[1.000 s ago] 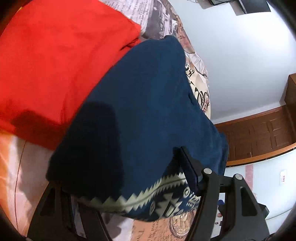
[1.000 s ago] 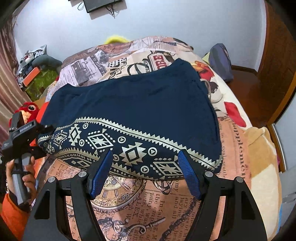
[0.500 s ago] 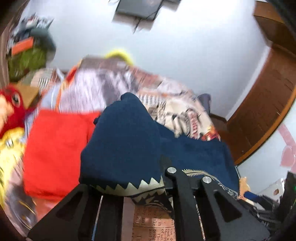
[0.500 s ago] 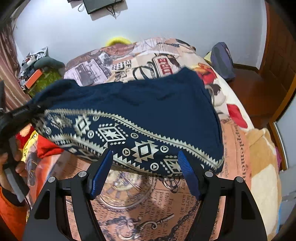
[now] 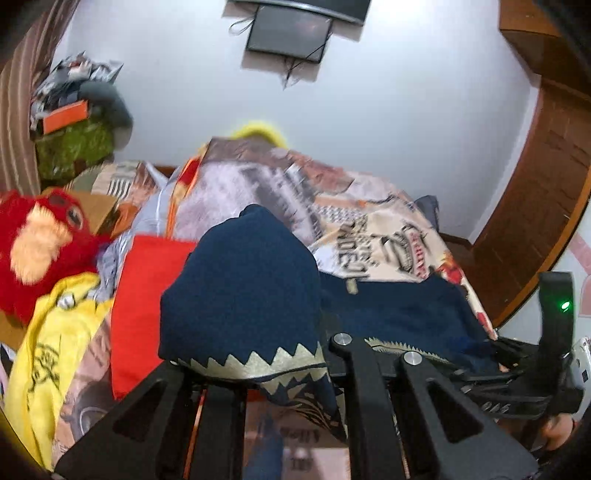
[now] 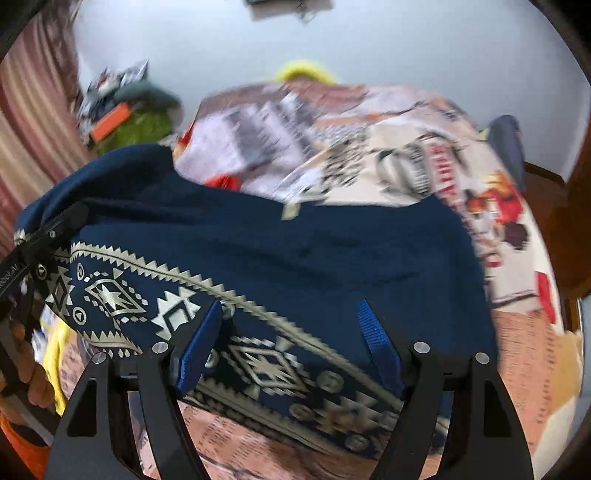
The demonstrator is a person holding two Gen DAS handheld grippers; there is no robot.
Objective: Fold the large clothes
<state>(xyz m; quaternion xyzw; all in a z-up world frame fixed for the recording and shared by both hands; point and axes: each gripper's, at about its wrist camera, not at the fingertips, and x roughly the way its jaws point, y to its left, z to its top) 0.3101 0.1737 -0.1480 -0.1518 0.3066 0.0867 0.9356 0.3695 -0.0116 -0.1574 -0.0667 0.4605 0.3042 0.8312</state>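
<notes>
Up comes the navy garment's (image 5: 243,295) left corner, pinched by the left gripper (image 5: 288,373); right gripper (image 6: 288,343) (jaws widening, empty) should clamp the near patterned hem, keeping it level.

A home bedroom: ahead of the claw lies a bed (image 5: 373,236) under a printed cover, a red plush toy (image 5: 40,240) to its left, a wall screen (image 5: 288,33) above.

Left tongs (image 5: 291,354) clamped, right tongs (image 6: 291,347) opening
</notes>
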